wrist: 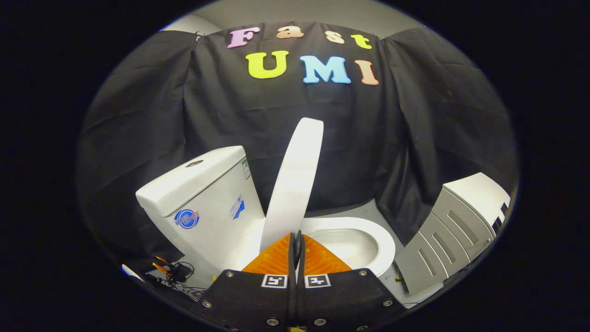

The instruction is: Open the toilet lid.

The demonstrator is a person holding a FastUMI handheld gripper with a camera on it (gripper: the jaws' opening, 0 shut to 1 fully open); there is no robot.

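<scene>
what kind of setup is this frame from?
Likely a staged bathroom booth, not a real one: white ceramic toilet with raised lid and cistern, black cloth wall behind. Gripper looks shut, holding nothing.
</scene>
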